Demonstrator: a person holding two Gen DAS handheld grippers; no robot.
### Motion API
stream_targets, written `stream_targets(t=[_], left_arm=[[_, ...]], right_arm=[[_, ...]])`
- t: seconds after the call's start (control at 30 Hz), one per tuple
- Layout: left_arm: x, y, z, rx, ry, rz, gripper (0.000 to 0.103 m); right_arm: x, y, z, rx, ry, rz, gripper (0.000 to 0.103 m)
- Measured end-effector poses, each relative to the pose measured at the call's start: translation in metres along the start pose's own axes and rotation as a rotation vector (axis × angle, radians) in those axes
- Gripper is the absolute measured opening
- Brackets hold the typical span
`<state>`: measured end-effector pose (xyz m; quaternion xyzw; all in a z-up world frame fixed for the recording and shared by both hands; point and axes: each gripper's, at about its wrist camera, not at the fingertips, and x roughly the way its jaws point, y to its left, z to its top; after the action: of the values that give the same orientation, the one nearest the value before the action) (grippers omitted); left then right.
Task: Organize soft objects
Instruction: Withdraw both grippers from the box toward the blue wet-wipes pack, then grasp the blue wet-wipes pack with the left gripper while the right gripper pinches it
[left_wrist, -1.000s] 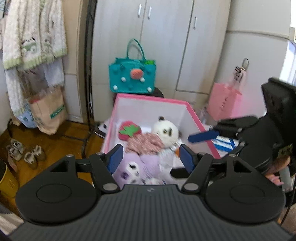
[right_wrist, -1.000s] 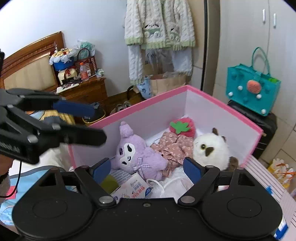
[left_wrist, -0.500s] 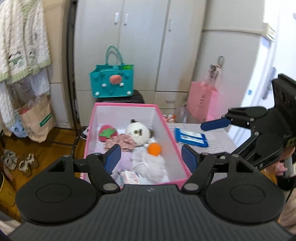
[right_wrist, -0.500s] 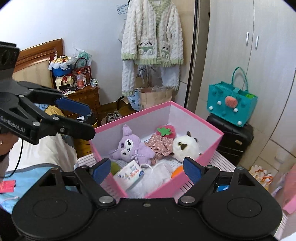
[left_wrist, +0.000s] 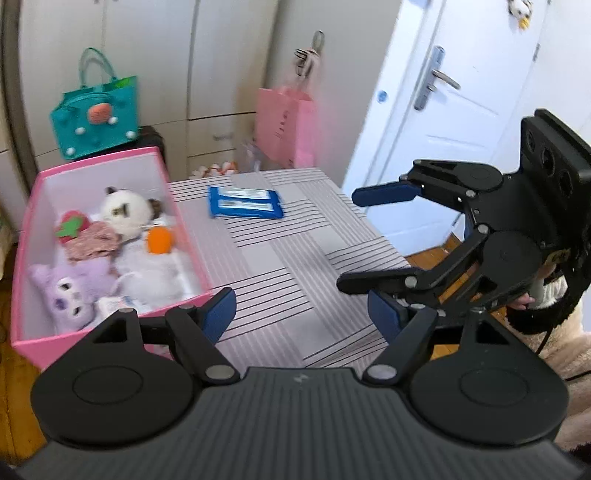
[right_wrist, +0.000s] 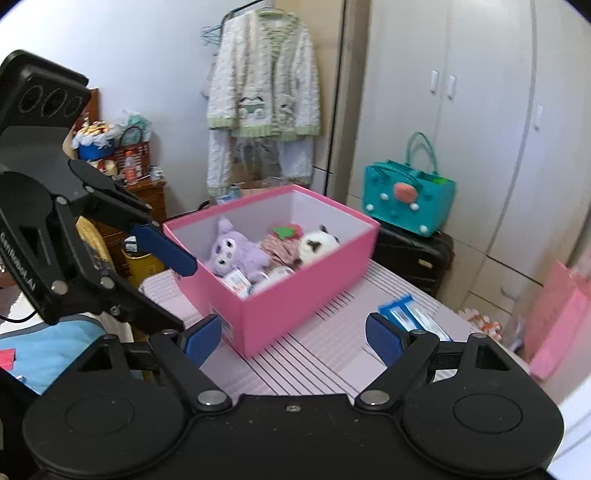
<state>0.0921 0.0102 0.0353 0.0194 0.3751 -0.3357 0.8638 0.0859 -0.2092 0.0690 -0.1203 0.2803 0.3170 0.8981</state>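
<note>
- Left tool (left_wrist: 301, 314) sits low in the middle of the left view, its blue fingers wide apart with nothing between them.
- Right tool (right_wrist: 293, 336) is the same, fingers apart and holding nothing, low in the right view.
- Soft toys fill the pink box (left_wrist: 92, 332) at the left of the left view: a purple plush (left_wrist: 68, 295), a white panda plush (left_wrist: 123, 210), a strawberry plush (left_wrist: 70, 229) and an orange toy (left_wrist: 159, 240).
- That box stands on the striped counter (left_wrist: 295, 258).
- One blue packet (left_wrist: 245, 202) lies flat on the counter, apart from the box, in the upper middle.
- Behind, a teal bag (left_wrist: 98, 114) sits upper left and a pink bag (left_wrist: 286, 125) is near the white door (left_wrist: 461, 110).
</note>
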Motion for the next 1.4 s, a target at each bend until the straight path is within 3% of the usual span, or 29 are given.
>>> stream_targets(t=[0.23,0.33,0.5,0.73,0.97,1.13,1.23,1.4], left_arm=[[0.041,-0.019,0.016,0.051,-0.059,-0.028,0.077],[0.066,-0.027,0.025,0.088,-0.088,0.019,0.077],[0.107,-0.025,0.045,0.082,-0.108,0.088,0.076],[0.158,-0.006,0.068,0.011,-0.145,0.179,0.074],[0.226,0.024,0.092,-0.128,-0.095,0.231,0.071],[0.26,0.044,0.096,-0.213,-0.081,0.314,0.07],[0.275,0.056,0.095,-0.279,-0.066,0.32,0.068],[0.292,0.067,0.091,-0.322,-0.083,0.406,0.068]], right_arm=[[-0.006,-0.041,-0.036,0.066,-0.044,-0.072,0.089],[-0.003,-0.059,-0.049,0.048,-0.119,-0.13,0.093],[0.026,-0.086,-0.058,0.006,-0.11,-0.202,0.093],[0.077,-0.135,-0.07,0.061,-0.036,-0.159,0.092],[0.129,-0.167,-0.074,0.146,-0.007,-0.099,0.091],[0.16,-0.198,-0.078,0.315,0.016,-0.051,0.089],[0.176,-0.208,-0.083,0.371,0.025,-0.041,0.085],[0.187,-0.207,-0.086,0.361,0.037,-0.002,0.085]])
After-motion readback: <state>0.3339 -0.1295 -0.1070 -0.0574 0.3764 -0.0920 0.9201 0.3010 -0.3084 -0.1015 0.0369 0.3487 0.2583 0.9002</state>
